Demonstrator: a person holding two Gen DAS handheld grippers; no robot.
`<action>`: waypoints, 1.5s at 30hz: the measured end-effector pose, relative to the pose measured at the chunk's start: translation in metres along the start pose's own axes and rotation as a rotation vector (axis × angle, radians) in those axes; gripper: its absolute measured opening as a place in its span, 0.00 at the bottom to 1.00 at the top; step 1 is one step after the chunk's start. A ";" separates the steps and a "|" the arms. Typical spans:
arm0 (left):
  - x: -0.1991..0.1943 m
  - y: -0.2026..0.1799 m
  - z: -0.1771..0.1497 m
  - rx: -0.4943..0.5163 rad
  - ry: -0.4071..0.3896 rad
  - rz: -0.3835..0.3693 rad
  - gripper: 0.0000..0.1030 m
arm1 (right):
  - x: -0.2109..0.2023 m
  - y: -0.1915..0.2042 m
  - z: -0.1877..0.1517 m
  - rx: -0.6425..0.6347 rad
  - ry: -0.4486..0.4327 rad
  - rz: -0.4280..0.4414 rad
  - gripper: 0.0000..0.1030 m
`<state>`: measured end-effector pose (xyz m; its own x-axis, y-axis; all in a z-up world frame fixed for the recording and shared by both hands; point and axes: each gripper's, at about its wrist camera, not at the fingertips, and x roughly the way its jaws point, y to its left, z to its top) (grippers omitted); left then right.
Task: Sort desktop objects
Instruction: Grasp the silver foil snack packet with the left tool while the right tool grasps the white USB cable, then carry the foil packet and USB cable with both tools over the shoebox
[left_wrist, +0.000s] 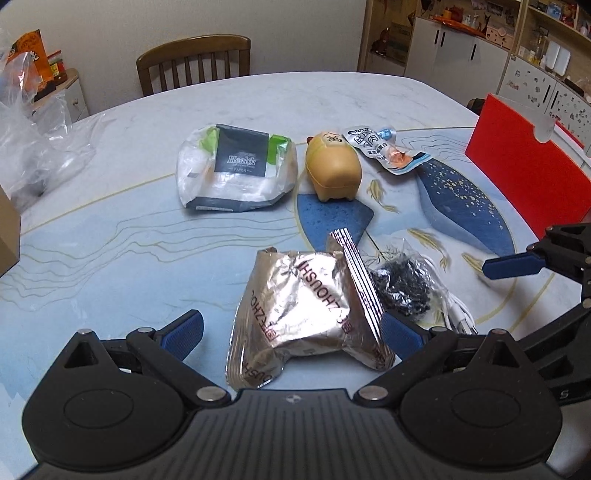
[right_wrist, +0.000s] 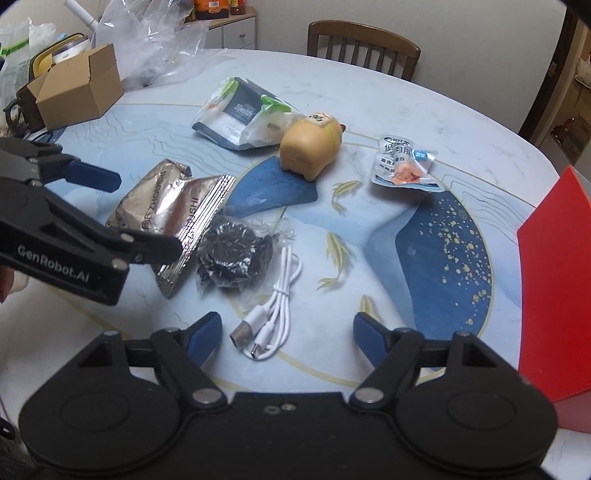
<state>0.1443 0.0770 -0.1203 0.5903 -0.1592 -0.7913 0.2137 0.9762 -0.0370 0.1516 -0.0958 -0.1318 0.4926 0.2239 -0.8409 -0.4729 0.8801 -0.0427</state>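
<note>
- The left gripper (left_wrist: 291, 334) has its blue-padded fingers (left_wrist: 184, 330) spread wide on either side of the silver foil packet (left_wrist: 306, 314); one pad sits right at the packet's ribbed edge, the other stands apart from it, so nothing is gripped.
- The right gripper (right_wrist: 288, 332) is open too, its fingers (right_wrist: 205, 332) low over the surface (right_wrist: 406, 92) with the white cable (right_wrist: 273, 314) lying between and just ahead of them, untouched.
- The foil packet lies crumpled on the surface, its printed side up.
- Just beside the foil packet, on the side toward the right gripper, lies a clear bag of black bits (right_wrist: 231, 254), touching the packet's ribbed edge.
- The white cable is coiled loosely next to that bag, farther from the foil packet.
- Beyond the foil packet stands a tan pig toy (left_wrist: 334, 168) on its short legs.
- A tissue pack (left_wrist: 236, 168) marked "Health" lies past the foil packet, near the pig toy.
- A small snack pouch (left_wrist: 386, 149) lies flat on the pig toy's other side.
- A red box (left_wrist: 528, 177) stands well apart from the foil packet, at the surface's edge.
- A cardboard box (right_wrist: 79, 86) and clear plastic bags (right_wrist: 147, 40) sit far from the foil packet, near a wooden chair (right_wrist: 364, 46).
</note>
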 end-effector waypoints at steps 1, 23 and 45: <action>0.001 0.000 0.001 0.004 0.000 -0.005 1.00 | 0.001 0.000 0.000 0.000 0.002 0.000 0.72; -0.003 0.003 0.004 -0.010 -0.005 -0.054 0.64 | -0.001 -0.008 0.002 0.055 0.007 0.027 0.22; -0.038 -0.003 -0.001 -0.065 -0.010 -0.044 0.55 | -0.037 -0.043 -0.016 0.211 -0.045 0.027 0.21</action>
<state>0.1204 0.0803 -0.0912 0.5892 -0.2031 -0.7821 0.1883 0.9758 -0.1115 0.1424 -0.1488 -0.1071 0.5163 0.2630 -0.8150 -0.3256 0.9405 0.0972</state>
